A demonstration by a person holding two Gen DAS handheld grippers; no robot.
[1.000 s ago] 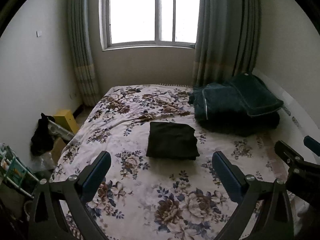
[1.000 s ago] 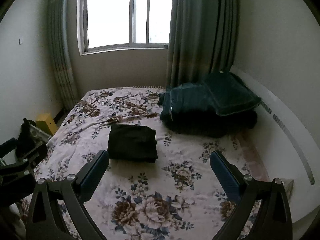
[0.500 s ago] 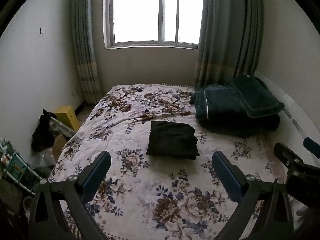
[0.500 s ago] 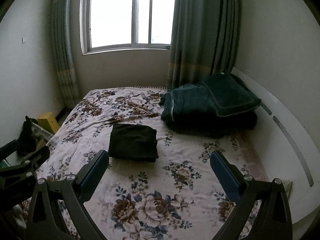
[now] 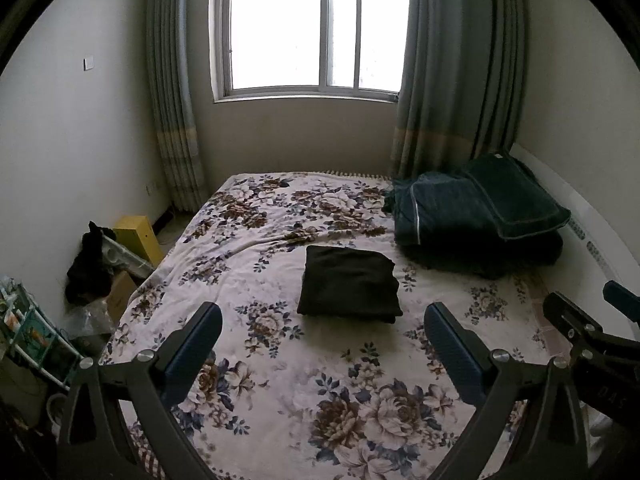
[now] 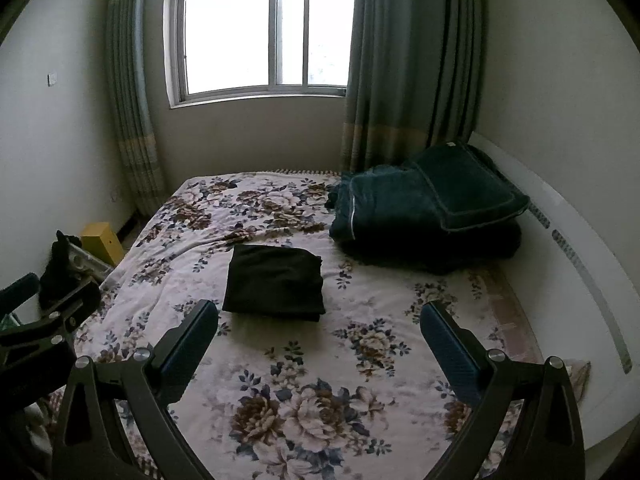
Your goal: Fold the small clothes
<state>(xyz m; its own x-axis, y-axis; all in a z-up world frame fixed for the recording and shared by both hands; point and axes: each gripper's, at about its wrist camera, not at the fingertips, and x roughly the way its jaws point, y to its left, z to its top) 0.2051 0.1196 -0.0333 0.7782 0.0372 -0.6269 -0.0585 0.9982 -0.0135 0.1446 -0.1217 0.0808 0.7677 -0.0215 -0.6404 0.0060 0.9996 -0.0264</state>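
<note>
A dark garment (image 5: pixel 349 283) lies folded in a neat rectangle in the middle of the floral bedspread (image 5: pixel 280 360); it also shows in the right wrist view (image 6: pixel 275 278). My left gripper (image 5: pixel 320 320) is open and empty, held well above and short of the garment. My right gripper (image 6: pixel 318 318) is open and empty too, likewise back from the garment. Each gripper's body shows at the edge of the other's view: the right one (image 5: pixel 592 340) and the left one (image 6: pixel 44 320).
A dark green folded quilt and pillow (image 5: pixel 472 216) lie at the bed's far right by the white headboard (image 6: pixel 580 264). Left of the bed are a yellow box (image 5: pixel 138 236), black cloth (image 5: pixel 88 268) and a small rack (image 5: pixel 28 328). Window and curtains stand behind.
Both grippers have drawn back and risen slightly, so the bed looks a little farther away. The folded garment has not moved. Both stay open.
</note>
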